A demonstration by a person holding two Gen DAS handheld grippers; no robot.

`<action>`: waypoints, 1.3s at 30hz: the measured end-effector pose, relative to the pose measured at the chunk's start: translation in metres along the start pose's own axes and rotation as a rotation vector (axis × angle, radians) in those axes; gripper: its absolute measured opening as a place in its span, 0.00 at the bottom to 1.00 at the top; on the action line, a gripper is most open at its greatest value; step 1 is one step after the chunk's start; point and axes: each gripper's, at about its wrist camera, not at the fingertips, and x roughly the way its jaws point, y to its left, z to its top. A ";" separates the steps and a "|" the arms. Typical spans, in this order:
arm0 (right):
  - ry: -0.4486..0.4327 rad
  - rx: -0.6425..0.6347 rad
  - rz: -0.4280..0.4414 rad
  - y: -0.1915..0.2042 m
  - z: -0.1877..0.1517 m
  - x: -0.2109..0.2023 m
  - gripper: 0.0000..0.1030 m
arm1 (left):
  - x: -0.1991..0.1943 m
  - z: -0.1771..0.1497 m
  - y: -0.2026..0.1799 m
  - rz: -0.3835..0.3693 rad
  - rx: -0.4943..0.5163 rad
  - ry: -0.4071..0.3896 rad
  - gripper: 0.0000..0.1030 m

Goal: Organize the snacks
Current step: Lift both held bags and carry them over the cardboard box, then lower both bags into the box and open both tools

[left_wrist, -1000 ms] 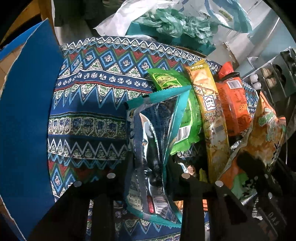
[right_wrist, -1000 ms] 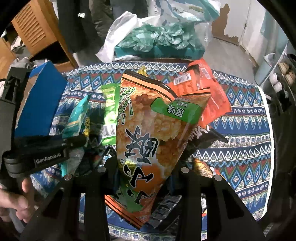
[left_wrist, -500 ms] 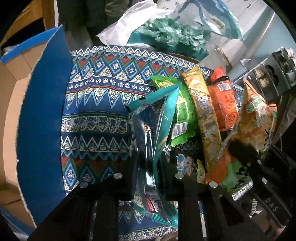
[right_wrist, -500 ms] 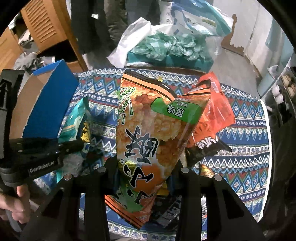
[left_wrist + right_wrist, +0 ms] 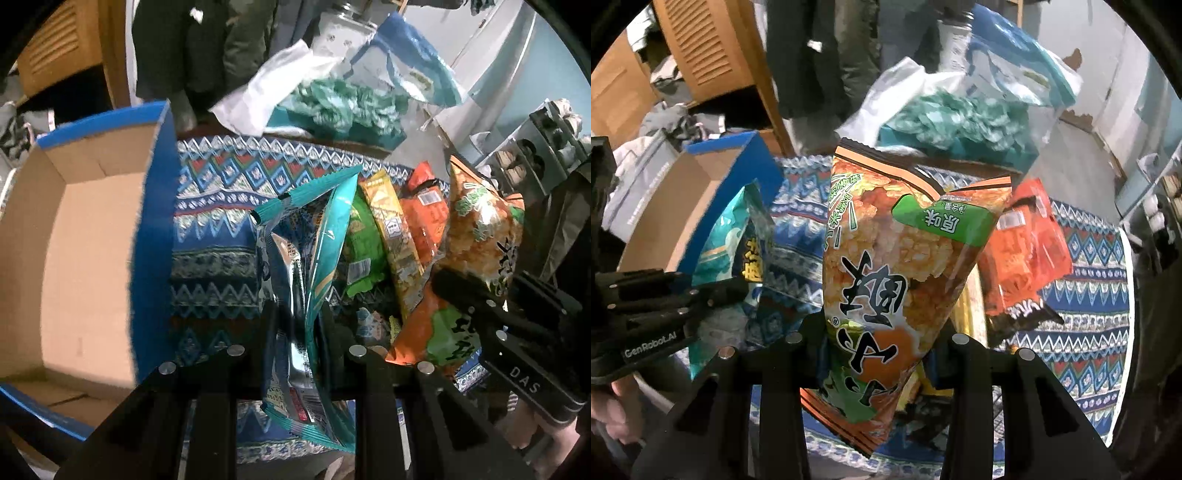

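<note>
My left gripper (image 5: 301, 325) is shut on a teal and silver snack bag (image 5: 306, 295), held upright above the patterned tablecloth (image 5: 214, 236). In the right wrist view my right gripper (image 5: 879, 332) is shut on a large orange rice-cracker bag (image 5: 886, 258) with a green label, lifted off the table. The same orange bag (image 5: 476, 236) shows at the right of the left wrist view, and the teal bag (image 5: 735, 236) at the left of the right wrist view. On the cloth lie a green packet (image 5: 364, 251), a yellow packet (image 5: 395, 236) and an orange-red packet (image 5: 1030, 251).
An open cardboard box (image 5: 74, 236) with blue outer walls stands at the table's left edge. Behind the table are a white plastic bag (image 5: 273, 92) and a clear bag of teal wrappers (image 5: 956, 122). A wooden cabinet (image 5: 705, 48) is at the back left.
Both grippers have risen with their bags. The left one has shifted toward the box, whose brown inside now shows. The teal bag looks more tightly pinched.
</note>
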 end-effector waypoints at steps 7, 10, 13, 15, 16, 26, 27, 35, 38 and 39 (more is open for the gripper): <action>-0.044 -0.054 0.016 0.026 0.014 -0.014 0.37 | -0.038 0.002 0.010 0.017 0.023 -0.075 0.20; -0.059 -0.069 0.031 0.037 0.019 -0.018 0.37 | -0.052 0.004 0.020 0.011 0.012 -0.096 0.20; -0.068 -0.084 0.050 0.050 0.026 -0.020 0.37 | -0.064 0.004 0.030 0.013 0.001 -0.116 0.20; -0.072 -0.095 0.062 0.060 0.031 -0.020 0.37 | -0.072 0.004 0.037 0.018 -0.006 -0.131 0.20; -0.075 -0.102 0.069 0.066 0.033 -0.020 0.37 | -0.077 0.005 0.042 0.020 -0.012 -0.142 0.20; -0.066 -0.169 0.138 0.125 0.056 -0.011 0.37 | -0.109 0.005 0.089 0.067 -0.081 -0.212 0.20; -0.063 -0.174 0.148 0.132 0.058 -0.010 0.37 | -0.110 0.004 0.096 0.073 -0.092 -0.217 0.20; -0.030 -0.233 0.180 0.183 0.068 0.012 0.37 | -0.111 -0.003 0.138 0.134 -0.149 -0.229 0.20; -0.008 -0.246 0.189 0.196 0.070 0.022 0.37 | -0.110 -0.006 0.153 0.155 -0.163 -0.229 0.20; -0.002 -0.249 0.193 0.200 0.071 0.026 0.37 | -0.109 -0.006 0.157 0.165 -0.168 -0.228 0.20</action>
